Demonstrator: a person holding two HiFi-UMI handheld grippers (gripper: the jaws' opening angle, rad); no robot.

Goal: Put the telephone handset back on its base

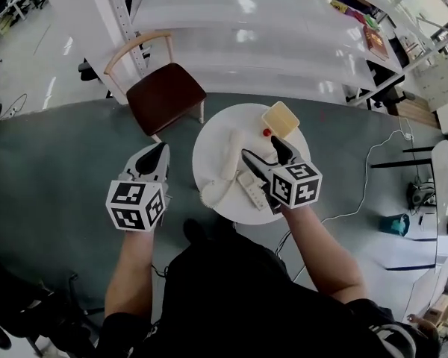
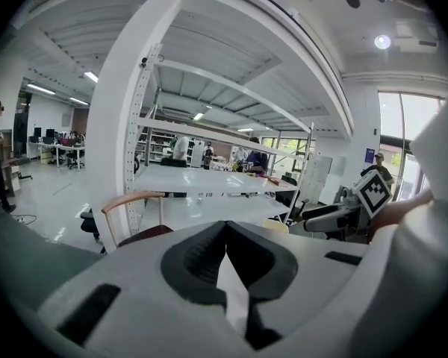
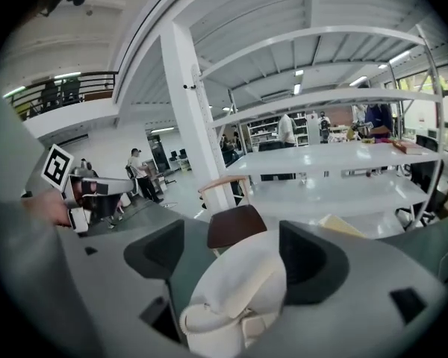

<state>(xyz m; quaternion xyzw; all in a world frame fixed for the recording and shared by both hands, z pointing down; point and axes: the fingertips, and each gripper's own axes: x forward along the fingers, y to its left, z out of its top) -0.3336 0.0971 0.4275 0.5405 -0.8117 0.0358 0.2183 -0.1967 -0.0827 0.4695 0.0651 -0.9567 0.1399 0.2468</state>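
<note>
lying toward the left edge of the table (image 1: 216,136), the handset (image 3: 235,289) sits between parted jaws of the right gripper (image 1: 260,146) — unclamped. left gripper (image 2: 225,230) pressed together, empty.

Chair (image 1: 166,95): wood frame, brown seat, just beside the round table.
Table (image 1: 209,155): small, round, white, on the gray floor (image 1: 60,162).
Yellow box (image 1: 281,118): on the table's far side.
Red thing (image 1: 266,133): tiny, right beside the yellow box.
White cord (image 1: 369,162): on the floor, right of the table.
Big shelf (image 1: 239,43): long, white, behind the chair.
</note>
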